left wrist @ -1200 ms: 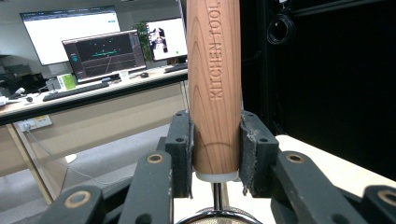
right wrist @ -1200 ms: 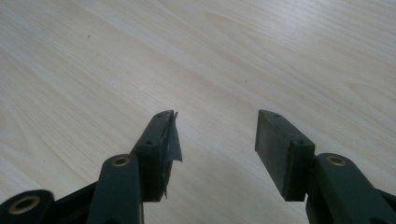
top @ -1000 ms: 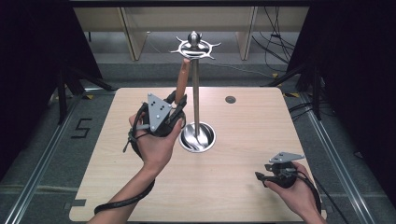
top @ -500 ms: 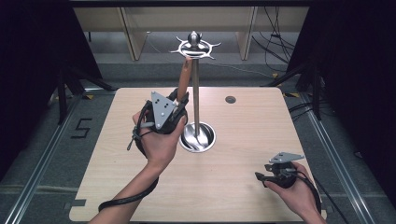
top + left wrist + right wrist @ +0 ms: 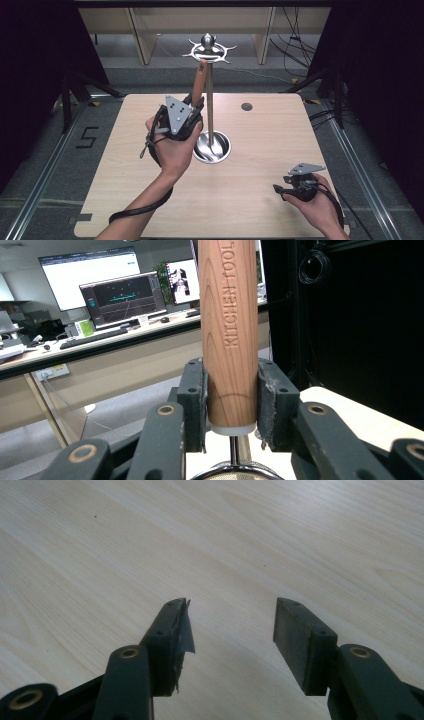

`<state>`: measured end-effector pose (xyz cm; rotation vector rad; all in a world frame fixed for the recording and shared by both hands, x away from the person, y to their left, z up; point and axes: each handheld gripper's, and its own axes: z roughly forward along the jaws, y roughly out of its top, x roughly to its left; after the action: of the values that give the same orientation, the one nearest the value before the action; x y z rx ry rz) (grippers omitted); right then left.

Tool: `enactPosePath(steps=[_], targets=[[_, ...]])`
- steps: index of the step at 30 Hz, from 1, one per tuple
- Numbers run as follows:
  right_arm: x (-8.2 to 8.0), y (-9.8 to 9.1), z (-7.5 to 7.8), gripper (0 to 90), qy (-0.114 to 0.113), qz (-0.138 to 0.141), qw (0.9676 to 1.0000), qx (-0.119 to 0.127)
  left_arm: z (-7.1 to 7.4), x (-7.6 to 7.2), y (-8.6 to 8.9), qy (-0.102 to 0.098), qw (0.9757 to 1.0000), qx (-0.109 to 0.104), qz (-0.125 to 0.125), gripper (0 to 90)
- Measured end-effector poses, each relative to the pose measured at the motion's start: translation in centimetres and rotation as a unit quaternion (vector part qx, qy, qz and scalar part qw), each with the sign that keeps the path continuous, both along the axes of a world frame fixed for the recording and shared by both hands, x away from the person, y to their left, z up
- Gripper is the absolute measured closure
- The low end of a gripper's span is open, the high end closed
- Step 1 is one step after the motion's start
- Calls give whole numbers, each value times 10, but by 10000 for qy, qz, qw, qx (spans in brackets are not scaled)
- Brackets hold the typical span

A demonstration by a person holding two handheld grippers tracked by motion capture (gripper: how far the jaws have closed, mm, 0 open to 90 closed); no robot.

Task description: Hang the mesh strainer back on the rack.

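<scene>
The step in hand looks like hanging a kitchen utensil on the metal stand [image 5: 210,100]: the left gripper [image 5: 192,117] holds the utensil's wooden handle [image 5: 199,82] raised just beside the stand's pole, on the pole's left in the high view. In the left gripper view its 2 jaws are closed snugly on the wooden handle [image 5: 231,335], low down near the pale collar where a thin metal shank leaves it; a curved metal rim shows below, too cropped to say what kind of head it is.

The handle's long axis runs almost upright, tilted slightly so its free end points up toward the hook ring [image 5: 209,50] at the top of the stand, ending just below that ring. The working end points down toward the stand's round base [image 5: 212,147].

The next move, as I judge it, calls for lifting the handle's tip to a hook on the ring and catching it there, if the tip has a hole or loop, which I cannot tell.

The right gripper [image 5: 285,189] rests on the table [image 5: 280,125], well apart from the stand, to the right of its base and nearer the person. Its jaws stand wide open with nothing between them, bare wood beneath.
</scene>
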<state>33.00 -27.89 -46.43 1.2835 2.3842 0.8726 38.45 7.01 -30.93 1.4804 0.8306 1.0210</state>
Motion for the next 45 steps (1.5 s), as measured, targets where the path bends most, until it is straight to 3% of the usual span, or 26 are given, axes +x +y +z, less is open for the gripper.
enactPosePath(steps=[5, 13, 23, 24, 29, 32, 33, 34, 37, 38, 39, 41, 43, 45], targets=[[1, -1, 1, 483, -5, 55, 10000, -29, -2, 6, -2, 154, 9999, 67, 3, 671], [1, 0, 1, 483, 31, 33, 10000, -15, -1, 11, -5, 211, 9997, 96, 0, 664], [0, 0, 1, 483, 38, 43, 10000, -1, 3, 17, -8, 392, 9989, 84, -258, 622], [1, 2, -3, 483, -129, -14, 9998, 150, 4, 17, -8, 404, 9988, 76, -282, 614], [0, 0, 1, 483, 42, 45, 10000, -2, 5, 16, -6, 528, 9976, 30, -440, 566], [0, 0, 1, 483, 39, 44, 10000, -1, 8, 13, 0, 722, 9957, -98, -577, 542], [0, 1, -1, 483, -72, 3, 9999, 102, 8, 11, 2, 799, 9946, -180, -643, 516], [0, 0, 1, 483, 27, 40, 10000, 10, 9, 9, 4, 851, 9938, -221, -686, 499], [0, 0, 1, 483, 31, 43, 10000, 8, 10, 2, 10, 947, 9924, -258, -741, 439], [1, 2, -2, 483, -118, -31, 9998, 161, 11, -4, 17, 1070, 9905, -350, -793, 418], [0, 0, 2, 483, 57, 46, 10000, -14, 12, -7, 21, 1122, 9895, -391, -827, 404], [1, -1, 1, 483, -44, 87, 9999, -51, 12, -9, 26, 1159, 9889, -403, -841, 384], [0, -1, 3, 483, 9, 30, 10000, 3, 9, -15, 42, 1359, 9855, -494, -893, 371], [1, -2, 2, 483, -61, 92, 9999, -47, 7, -18, 50, 1436, 9841, -551, -887, 367]])
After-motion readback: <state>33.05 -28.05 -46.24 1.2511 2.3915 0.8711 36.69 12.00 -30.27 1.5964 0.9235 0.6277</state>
